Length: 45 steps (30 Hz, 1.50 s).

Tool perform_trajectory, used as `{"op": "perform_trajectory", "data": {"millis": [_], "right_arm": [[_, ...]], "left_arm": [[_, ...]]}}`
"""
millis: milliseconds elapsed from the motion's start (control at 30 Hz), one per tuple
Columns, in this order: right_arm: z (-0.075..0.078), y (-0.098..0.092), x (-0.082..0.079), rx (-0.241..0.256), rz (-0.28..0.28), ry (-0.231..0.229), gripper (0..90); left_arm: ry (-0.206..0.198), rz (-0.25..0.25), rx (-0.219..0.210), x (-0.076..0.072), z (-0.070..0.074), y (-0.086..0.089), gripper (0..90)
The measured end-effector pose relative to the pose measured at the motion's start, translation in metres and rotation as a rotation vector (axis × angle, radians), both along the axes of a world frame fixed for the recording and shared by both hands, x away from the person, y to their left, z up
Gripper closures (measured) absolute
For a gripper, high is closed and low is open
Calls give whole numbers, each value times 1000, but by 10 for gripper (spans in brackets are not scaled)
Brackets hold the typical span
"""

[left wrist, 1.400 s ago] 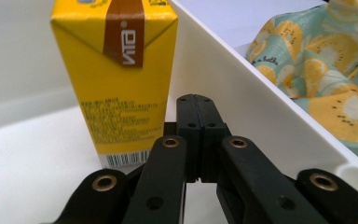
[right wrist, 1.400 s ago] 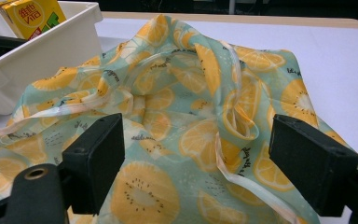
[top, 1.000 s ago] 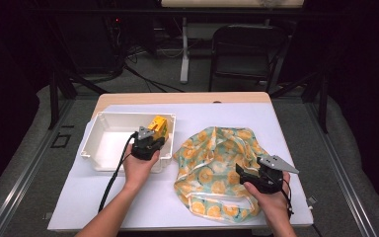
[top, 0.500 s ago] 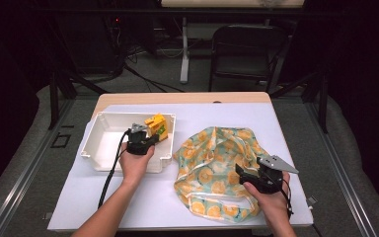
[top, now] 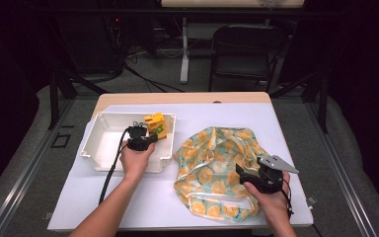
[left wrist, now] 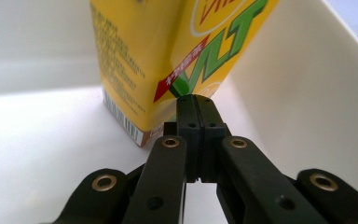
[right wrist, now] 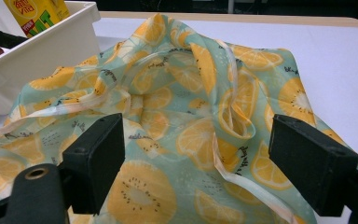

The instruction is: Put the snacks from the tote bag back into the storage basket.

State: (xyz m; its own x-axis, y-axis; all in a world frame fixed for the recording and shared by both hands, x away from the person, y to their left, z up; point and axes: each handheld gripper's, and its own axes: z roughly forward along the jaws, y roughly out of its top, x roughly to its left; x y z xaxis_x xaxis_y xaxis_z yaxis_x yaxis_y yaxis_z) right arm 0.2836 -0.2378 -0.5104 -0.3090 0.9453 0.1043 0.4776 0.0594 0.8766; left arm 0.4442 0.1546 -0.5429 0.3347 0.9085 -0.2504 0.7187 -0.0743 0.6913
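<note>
A yellow drink carton (top: 156,125) (left wrist: 168,51) stands upright in the back right corner of a white tray (top: 93,148). My left gripper (top: 143,132) (left wrist: 196,100) is inside the tray with its jaws pressed together on nothing, the tips just in front of the carton's lower edge. To the right, a light green fabric bag printed with orange slices (top: 217,153) (right wrist: 182,93) lies crumpled on the table. My right gripper (top: 241,172) (right wrist: 196,140) hovers low over the bag's near right part, its jaws wide open with only fabric showing beneath.
The tray's white wall (left wrist: 307,88) rises close on the right of the left gripper. A white sheet (top: 286,128) covers the tabletop, and the wooden edge (top: 177,97) shows at the back. A dark chair (top: 246,49) stands beyond the table.
My left gripper has shifted a little to the left inside the tray. The carton, the bag and the right gripper stay where they were.
</note>
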Motion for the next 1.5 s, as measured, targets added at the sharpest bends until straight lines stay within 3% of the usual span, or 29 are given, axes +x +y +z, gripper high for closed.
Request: {"op": "perform_trajectory", "data": {"millis": [200,500,767,1267,1500], "right_arm": [[0,0,0,2,0,-2,179],[-1,-1,0,4,-3,-1,179],[-1,-3,0,7,-7,-1,179],[-2,-2,0,9,-10,-2,179],[-2,-3,0,7,-10,-2,179]], "left_arm": [[5,-13,45,5,2,-5,900],[23,-26,52,12,1,-9,900],[15,3,76,14,0,-8,900],[28,23,92,17,-7,-7,900],[14,18,107,15,-7,-7,900]]}}
